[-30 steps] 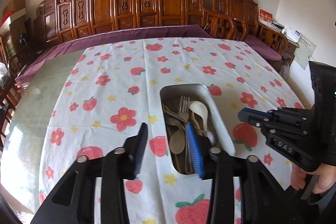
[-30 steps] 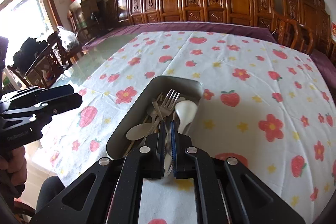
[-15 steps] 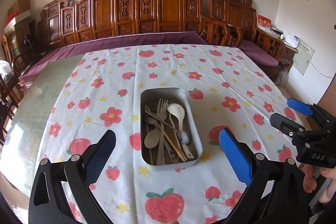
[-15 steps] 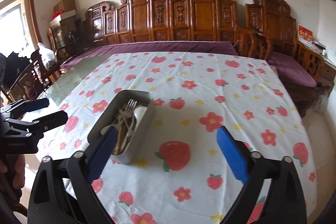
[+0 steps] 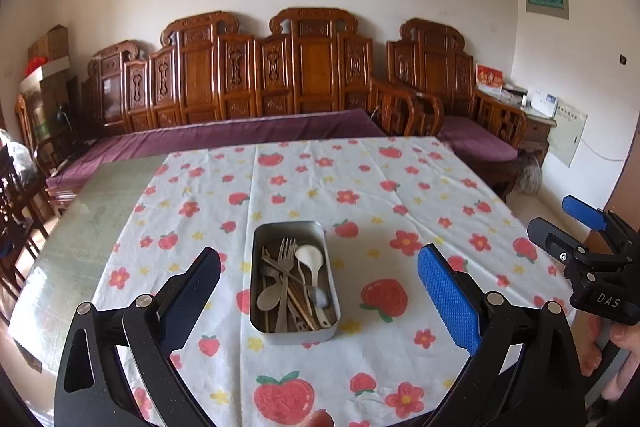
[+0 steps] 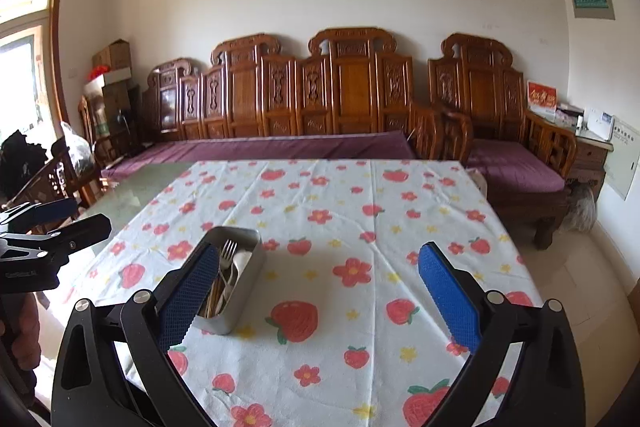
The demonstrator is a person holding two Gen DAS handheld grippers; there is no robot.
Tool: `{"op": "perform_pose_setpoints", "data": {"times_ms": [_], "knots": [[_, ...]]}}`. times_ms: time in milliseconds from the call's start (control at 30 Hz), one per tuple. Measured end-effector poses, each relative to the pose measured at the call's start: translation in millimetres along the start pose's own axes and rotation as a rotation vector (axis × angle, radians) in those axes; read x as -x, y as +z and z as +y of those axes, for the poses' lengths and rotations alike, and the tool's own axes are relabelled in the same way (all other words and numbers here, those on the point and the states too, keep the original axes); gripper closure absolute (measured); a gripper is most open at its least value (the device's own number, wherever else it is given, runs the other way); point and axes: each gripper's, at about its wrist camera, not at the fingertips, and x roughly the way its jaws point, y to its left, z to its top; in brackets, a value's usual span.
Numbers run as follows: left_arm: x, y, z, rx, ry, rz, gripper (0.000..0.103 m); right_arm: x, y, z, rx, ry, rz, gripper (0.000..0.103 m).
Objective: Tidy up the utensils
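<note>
A metal tray [image 5: 334, 287] stands on the strawberry-print tablecloth [image 5: 360, 187]. In it lie a fork [image 5: 286, 255], a white spoon [image 5: 310, 259], metal spoons and chopsticks in a pile. My left gripper [image 5: 320, 295] is wide open and empty, held back above the table's near edge with the tray between its fingers. My right gripper [image 6: 320, 291] is wide open and empty, to the right of the tray [image 6: 248, 283]; it also shows at the right of the left wrist view [image 5: 568, 231]. The left gripper shows at the left edge of the right wrist view [image 6: 60, 219].
Carved wooden benches with purple cushions [image 5: 240, 139] stand behind the table. Bare glass tabletop [image 5: 92, 211] lies left of the cloth. Wooden chairs [image 6: 52, 179] stand at the left, and a side cabinet [image 6: 588, 151] at the right.
Both grippers have pulled back and up from the tray. The right one, shut over the utensils a second ago, opened wide; the left one also opened wider. The tray's contents stay put.
</note>
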Motion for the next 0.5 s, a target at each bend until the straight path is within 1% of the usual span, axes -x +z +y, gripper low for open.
{"op": "perform_pose_setpoints", "data": {"times_ms": [133,267,500], "knots": [[21.0,0.0,-5.2,0.003,0.009,-0.054,0.008,20.6,4.2,-1.1,0.005,0.004,-0.045,0.003],[31.1,-1.8,-7.2,0.016,0.014,-0.085,0.008,36.1,8.8,-0.1,0.006,0.008,-0.078,0.003],[34.1,-6.8,-8.1,0.011,0.026,-0.096,0.008,45.8,12.2,0.1,0.011,0.014,-0.097,0.003]]}}
